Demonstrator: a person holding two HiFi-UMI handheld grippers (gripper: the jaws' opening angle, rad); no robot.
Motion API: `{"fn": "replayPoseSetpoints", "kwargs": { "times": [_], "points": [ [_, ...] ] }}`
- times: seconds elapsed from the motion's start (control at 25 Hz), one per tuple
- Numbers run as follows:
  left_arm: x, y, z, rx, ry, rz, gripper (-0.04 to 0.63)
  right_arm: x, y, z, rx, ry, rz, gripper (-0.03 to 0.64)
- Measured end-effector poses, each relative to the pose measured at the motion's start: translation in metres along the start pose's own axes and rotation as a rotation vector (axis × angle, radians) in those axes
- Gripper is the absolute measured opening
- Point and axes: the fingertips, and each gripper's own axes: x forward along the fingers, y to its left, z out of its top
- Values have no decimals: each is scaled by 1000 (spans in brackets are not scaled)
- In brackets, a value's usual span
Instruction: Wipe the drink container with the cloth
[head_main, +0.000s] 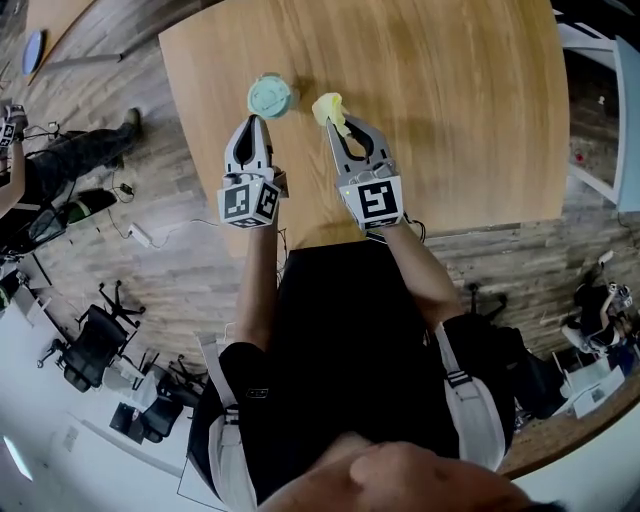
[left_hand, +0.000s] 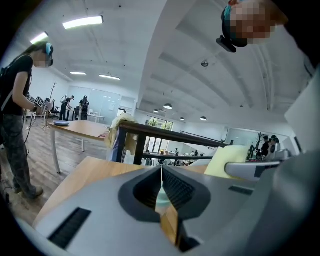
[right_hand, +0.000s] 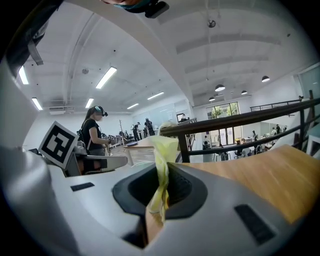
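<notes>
Pale wooden table (head_main: 450, 100) fills the upper part of our head view, with plank floor (head_main: 180, 260) around it and black office chairs (head_main: 95, 340) off to the lower left. We stand at the near edge of the table with a tool in each hand.

The drink container (head_main: 270, 97), which we see from above as a round mint-green lid, stands upright on the table near its left edge. Our left gripper (head_main: 254, 121) points at the drink container from the near side, its tips just short of the lid's rim. We cannot tell whether they touch it. In the left gripper view its jaws are pressed together at the tips with nothing caught between them. A pale green sliver of the drink container shows through the gap below the tips.

Our right gripper (head_main: 336, 124) lies just right of the drink container, roughly parallel to the left one and apart from it. Its jaws are clamped on the yellow cloth (head_main: 329, 106). The cloth bunches up beyond the tips, level with the drink container and just to its right, with a narrow strip of bare wood between the two. In the right gripper view the cloth runs as a crumpled strip down through the closed jaws.

Well beyond the drink container, that view shows a dark railing (right_hand: 240, 122) and a person (right_hand: 92, 135) in a headset at another table.
</notes>
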Motion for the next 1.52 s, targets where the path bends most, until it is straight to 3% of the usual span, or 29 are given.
{"fn": "replayPoseSetpoints", "kwargs": {
  "times": [0.44, 0.88, 1.52],
  "points": [
    [15, 9, -19, -35, 59, 18, 25, 51, 15, -29, -7, 63, 118, 43],
    [14, 9, -15, -54, 49, 13, 25, 77, 35, -70, -28, 128, 226, 43],
    [13, 9, -12, -68, 35, 8, 23, 96, 29, -117, -27, 264, 308, 43]
  ]
}}
